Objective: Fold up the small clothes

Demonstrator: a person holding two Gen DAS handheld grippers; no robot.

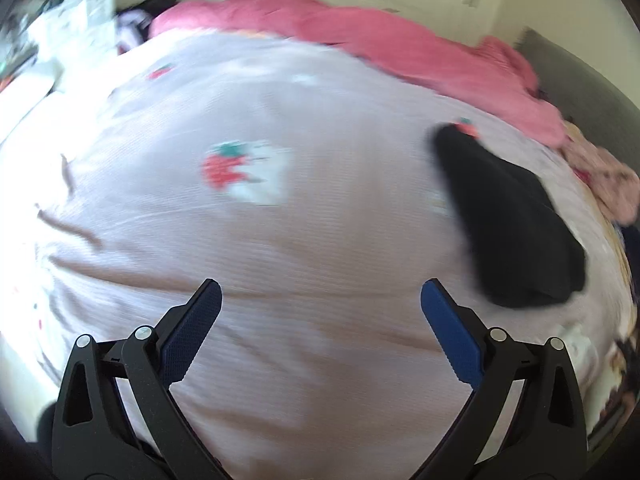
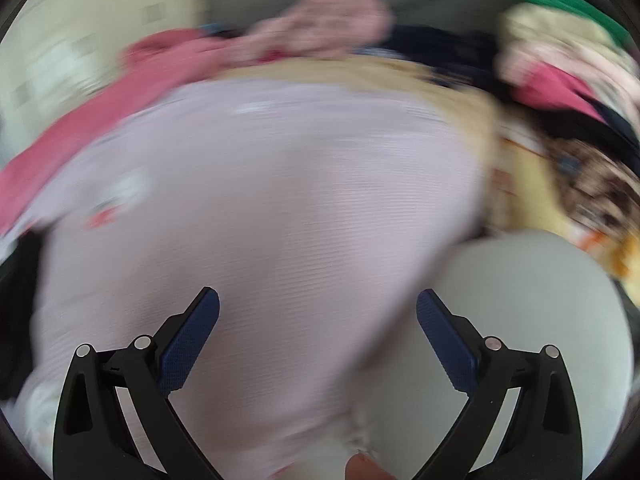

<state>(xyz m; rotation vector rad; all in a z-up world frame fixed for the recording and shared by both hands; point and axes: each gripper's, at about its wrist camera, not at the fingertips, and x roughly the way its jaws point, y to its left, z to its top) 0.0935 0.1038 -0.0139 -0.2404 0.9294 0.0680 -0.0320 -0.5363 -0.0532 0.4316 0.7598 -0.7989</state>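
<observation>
Over the pink sheet (image 1: 280, 240) both hover — left hand-held gripper (image 1: 321, 300) and right hand-held gripper (image 2: 318, 309) spread apart.

Bright daylight, heavy motion blur, fisheye-warped dark edges

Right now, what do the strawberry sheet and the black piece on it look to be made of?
Strawberry sheet: pale pink woven cloth, matte, likely ribbed or seersucker cotton; fine parallel ridges show through the blur. Black piece: soft, matte knit or fleece, folded thick with rounded edges; too blurred to name the fibre.
</observation>
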